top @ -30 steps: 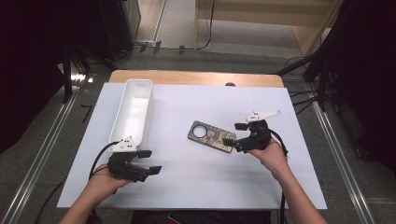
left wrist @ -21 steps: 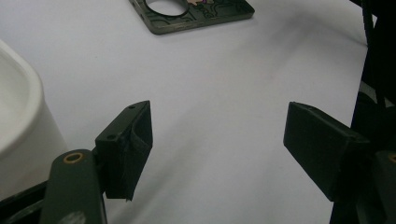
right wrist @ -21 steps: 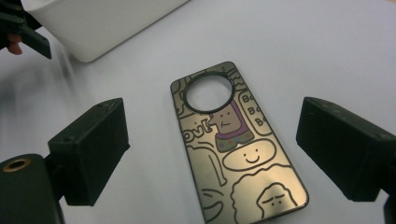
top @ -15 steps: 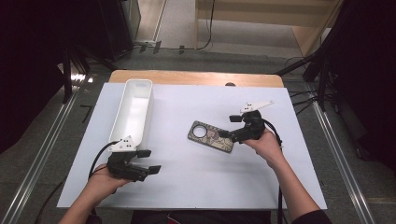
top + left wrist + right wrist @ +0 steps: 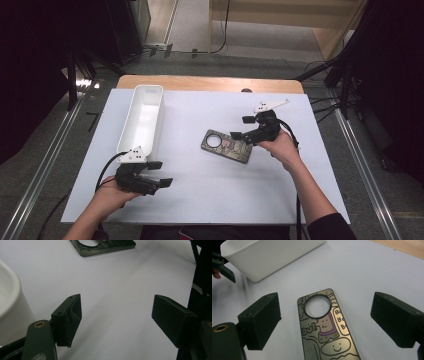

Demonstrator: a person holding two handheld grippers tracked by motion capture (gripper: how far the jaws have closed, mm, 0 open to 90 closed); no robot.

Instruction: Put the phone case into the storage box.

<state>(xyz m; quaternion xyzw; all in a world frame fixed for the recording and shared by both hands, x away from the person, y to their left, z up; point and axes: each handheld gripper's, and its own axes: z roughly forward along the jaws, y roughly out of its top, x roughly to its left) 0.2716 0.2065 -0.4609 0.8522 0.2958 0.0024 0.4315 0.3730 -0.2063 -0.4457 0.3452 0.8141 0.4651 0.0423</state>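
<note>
I've moved my right gripper (image 5: 245, 128) in over the phone case (image 5: 226, 146), jaws wide, straddling its end flat on the table (image 5: 200, 200); a grasp looks next. My left gripper (image 5: 159, 172) waits wide beside the white bin (image 5: 142, 120).

A wooden table (image 5: 210, 83) is covered by a white sheet (image 5: 210, 190). A long white bin (image 5: 142, 117) is placed on the sheet. A patterned phone case (image 5: 226, 146) is laid flat right of the bin, well apart.
</note>
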